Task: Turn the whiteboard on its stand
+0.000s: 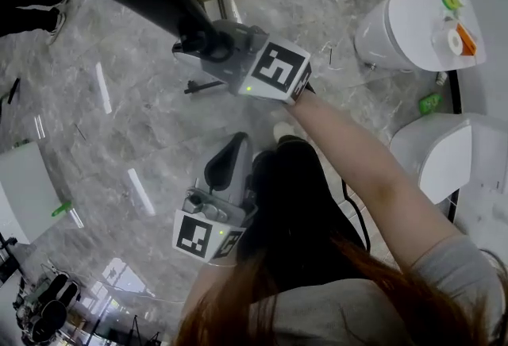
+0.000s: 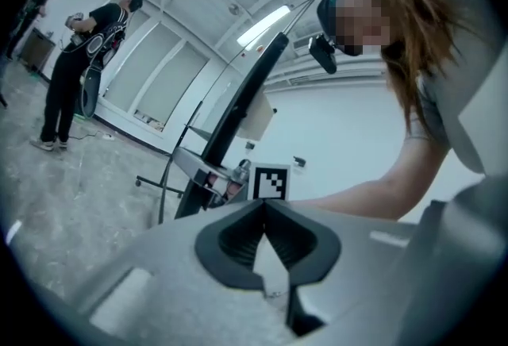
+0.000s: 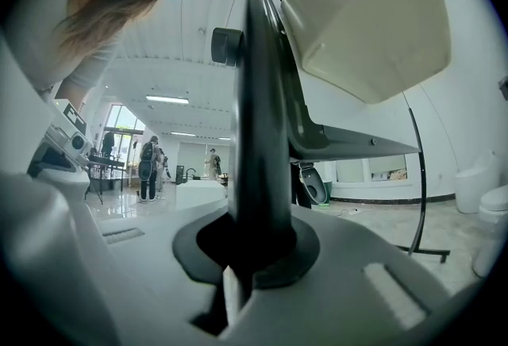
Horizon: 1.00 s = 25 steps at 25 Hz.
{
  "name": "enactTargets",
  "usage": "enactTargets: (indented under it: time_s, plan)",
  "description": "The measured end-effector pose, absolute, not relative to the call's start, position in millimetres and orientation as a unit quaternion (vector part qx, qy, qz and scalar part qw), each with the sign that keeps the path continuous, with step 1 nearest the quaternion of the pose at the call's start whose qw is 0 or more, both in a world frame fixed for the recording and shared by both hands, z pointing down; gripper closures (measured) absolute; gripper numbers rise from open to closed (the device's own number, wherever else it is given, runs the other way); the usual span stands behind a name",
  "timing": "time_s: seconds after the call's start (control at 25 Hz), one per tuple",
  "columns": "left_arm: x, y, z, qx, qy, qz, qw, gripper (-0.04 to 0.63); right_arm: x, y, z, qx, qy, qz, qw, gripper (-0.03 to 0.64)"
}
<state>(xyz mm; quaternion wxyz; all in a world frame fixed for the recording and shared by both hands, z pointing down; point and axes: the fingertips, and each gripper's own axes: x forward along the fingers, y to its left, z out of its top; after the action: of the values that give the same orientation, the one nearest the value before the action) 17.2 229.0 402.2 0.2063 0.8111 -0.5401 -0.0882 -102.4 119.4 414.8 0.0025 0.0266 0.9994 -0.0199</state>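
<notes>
The fingers (image 3: 305, 247) of the right gripper (image 3: 254, 251) are clamped tight on the dark edge of the whiteboard (image 3: 258, 114), which rises steeply from between them and fills the middle of the right gripper view. The left gripper (image 2: 264, 205) has its fingers (image 2: 230, 240) brought together at the tips with nothing between them. It sits apart from the whiteboard and points toward it. The grey marbled floor (image 1: 119, 122) lies under the whiteboard. Two white rounded units (image 1: 405, 27) stand well to the right of it. A cream box-shaped piece (image 3: 373, 19) shows high up, just beside the gripped edge; whether it is fastened there I cannot tell. The thin black tube of the stand (image 3: 418, 186) curves down behind the whiteboard. A person in dark clothes (image 2: 71, 74) stands far beyond it. The print in view is the black-and-white square marker (image 1: 279, 69) on each gripper's cube, a pattern rather than letters.
</notes>
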Motion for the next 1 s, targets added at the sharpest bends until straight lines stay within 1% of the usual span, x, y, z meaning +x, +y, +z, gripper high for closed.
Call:
enactTargets:
  time_s: [0.12,0.28,0.56,1.0]
  plan:
    - [21,247,409,0.824,-0.522,-0.082,0.207,0.594,-99,131,413,0.026,1.0,-0.017,0.004,0.609]
    - [36,274,415,0.823,-0.516,-0.081,0.224,0.594,-84,153,414,0.03,0.999,-0.022,0.004,0.609]
    - [79,305,407,0.821,-0.523,-0.097,0.206,0.594,-59,196,414,0.043,0.999,-0.016,0.004,0.609]
    - [133,363,399,0.777,-0.595,-0.115,0.17,0.594,-21,274,412,0.056,0.998,-0.009,0.008,0.609]
